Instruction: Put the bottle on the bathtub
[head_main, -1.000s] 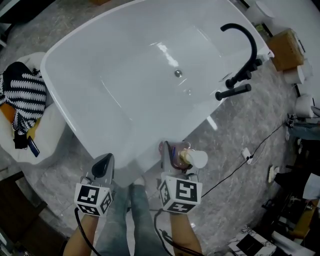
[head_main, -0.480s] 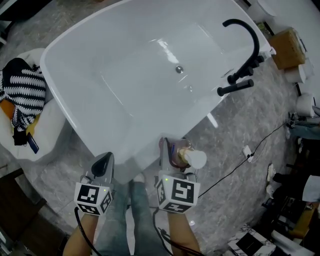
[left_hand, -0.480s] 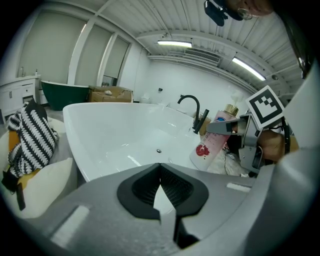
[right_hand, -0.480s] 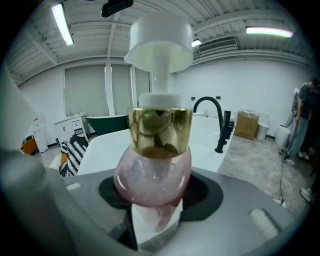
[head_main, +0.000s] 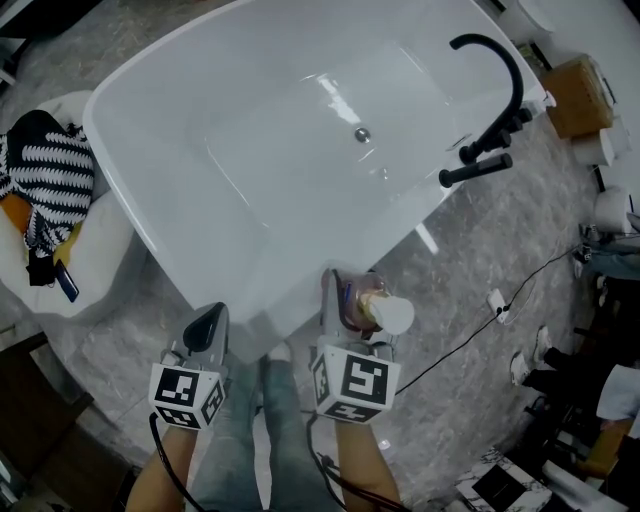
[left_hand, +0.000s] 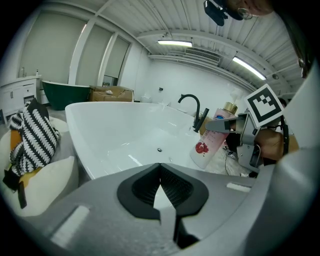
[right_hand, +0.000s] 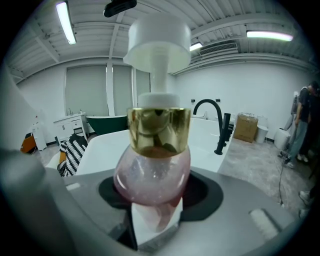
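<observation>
Right jaws: my right gripper (right_hand: 155, 210) is clamped on the bottle (right_hand: 152, 170). The pads grip its pink translucent body. The gold collar and white pump head point straight out past my fingertips. Nothing else sits between these jaws.

Left jaws: my left gripper (left_hand: 160, 185) has its jaws together at the tips, with nothing between them. Only a sliver of white shows behind the pads.

Bottle position: it is held in the air, touching nothing but my right pads. In the head view it is just off the near rim of the bathtub (head_main: 150, 210), over the grey floor (head_main: 470, 250), not over the basin. From my left jaws it lies ahead and to the right, tilted, with a red mark on its label.

Bathtub: white, ahead of both pairs of jaws. The drain (head_main: 362, 134) is in the basin floor, well ahead of my fingertips. The black faucet (head_main: 495, 90) stands at the far rim, ahead and right of my right jaws.

Surroundings: a black-and-white striped cloth (head_main: 50, 185) lies on a white cushion (head_main: 90, 270), left of my left jaws and just beside the tub. A cardboard box (head_main: 575, 95) stands beyond the faucet. A cable (head_main: 470, 340) runs across the floor right of my right jaws.
</observation>
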